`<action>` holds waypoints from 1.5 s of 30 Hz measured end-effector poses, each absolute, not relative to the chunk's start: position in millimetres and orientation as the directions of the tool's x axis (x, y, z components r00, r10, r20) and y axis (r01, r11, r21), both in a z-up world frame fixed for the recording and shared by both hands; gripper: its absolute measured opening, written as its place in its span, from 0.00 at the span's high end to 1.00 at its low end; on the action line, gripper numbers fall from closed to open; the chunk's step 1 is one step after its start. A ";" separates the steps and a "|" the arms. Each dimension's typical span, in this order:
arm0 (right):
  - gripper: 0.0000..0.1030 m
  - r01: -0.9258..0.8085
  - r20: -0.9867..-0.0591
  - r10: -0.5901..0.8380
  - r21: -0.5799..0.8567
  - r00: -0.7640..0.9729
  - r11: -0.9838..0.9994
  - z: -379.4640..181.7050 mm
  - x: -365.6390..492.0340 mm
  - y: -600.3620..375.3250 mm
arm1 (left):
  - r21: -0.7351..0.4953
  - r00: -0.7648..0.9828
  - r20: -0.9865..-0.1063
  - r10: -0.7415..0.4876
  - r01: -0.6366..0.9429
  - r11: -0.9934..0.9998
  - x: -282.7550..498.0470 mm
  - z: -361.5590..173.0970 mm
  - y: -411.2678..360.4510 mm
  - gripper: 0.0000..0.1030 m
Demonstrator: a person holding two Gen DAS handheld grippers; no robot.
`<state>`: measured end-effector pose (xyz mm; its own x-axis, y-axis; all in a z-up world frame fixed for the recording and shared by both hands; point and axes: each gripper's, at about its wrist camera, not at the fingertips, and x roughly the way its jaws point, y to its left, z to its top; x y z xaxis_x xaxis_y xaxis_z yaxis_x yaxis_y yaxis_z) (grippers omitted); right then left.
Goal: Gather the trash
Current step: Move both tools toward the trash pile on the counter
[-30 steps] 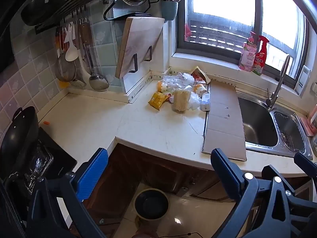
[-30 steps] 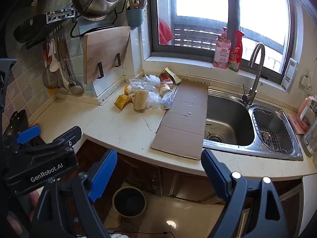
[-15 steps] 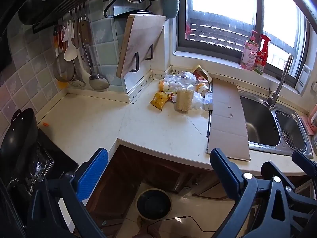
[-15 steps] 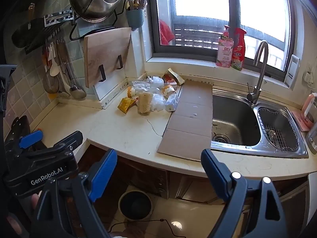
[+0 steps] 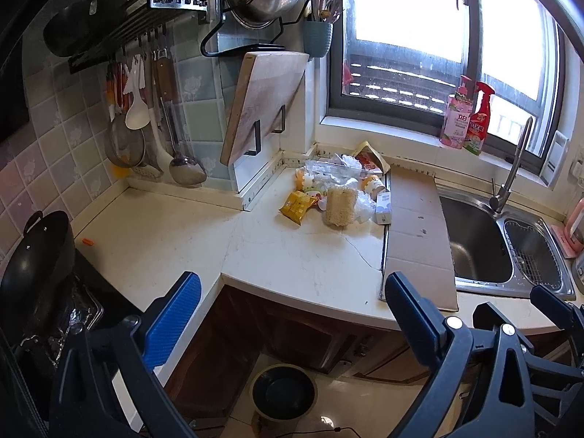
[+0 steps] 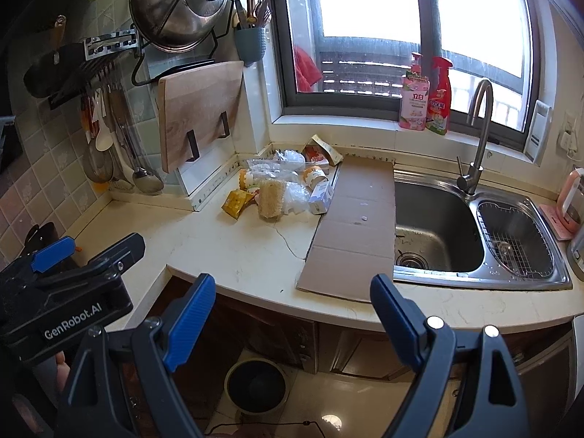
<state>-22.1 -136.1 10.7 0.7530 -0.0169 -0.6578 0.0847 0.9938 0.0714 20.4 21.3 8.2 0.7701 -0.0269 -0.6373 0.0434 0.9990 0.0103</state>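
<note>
Both my tools, left (image 5: 290,297) and right (image 6: 292,297), gape empty; ahead, litter (image 6: 277,188) heaps on the worktop (image 6: 241,252), bin (image 6: 255,383) below.

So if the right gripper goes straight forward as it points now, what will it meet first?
Probably the flat cardboard sheet near the counter's front edge: the open right gripper points toward it, and nothing shows in between. Depth is unclear, so it might reach the bare countertop beside it first.

Two spray and soap bottles (image 6: 425,95) stand on the window sill, and one flattened cardboard sheet (image 6: 356,226) lies on the desk (image 6: 237,255). One bin (image 6: 255,383) sits on the floor, one wooden cutting board (image 6: 199,109) hangs, and two sink basins (image 6: 434,230) show.
</note>
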 end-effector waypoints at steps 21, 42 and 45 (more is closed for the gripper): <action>0.15 0.070 -0.633 -0.014 0.063 0.774 0.996 20.5 -33.2 -148.7 | 0.009 0.788 -0.615 -0.024 0.038 0.999 7.1 17.3 11.3 0.03; 0.15 -0.044 -0.620 0.065 0.049 0.782 0.998 36.9 -47.4 -164.7 | 0.002 0.763 -0.646 0.039 -0.050 0.999 -25.8 26.3 8.0 0.02; 0.15 -0.033 -0.617 0.064 0.062 0.785 0.998 38.8 -41.4 -165.6 | 0.011 0.767 -0.640 0.048 -0.053 0.999 -19.2 32.3 14.7 0.02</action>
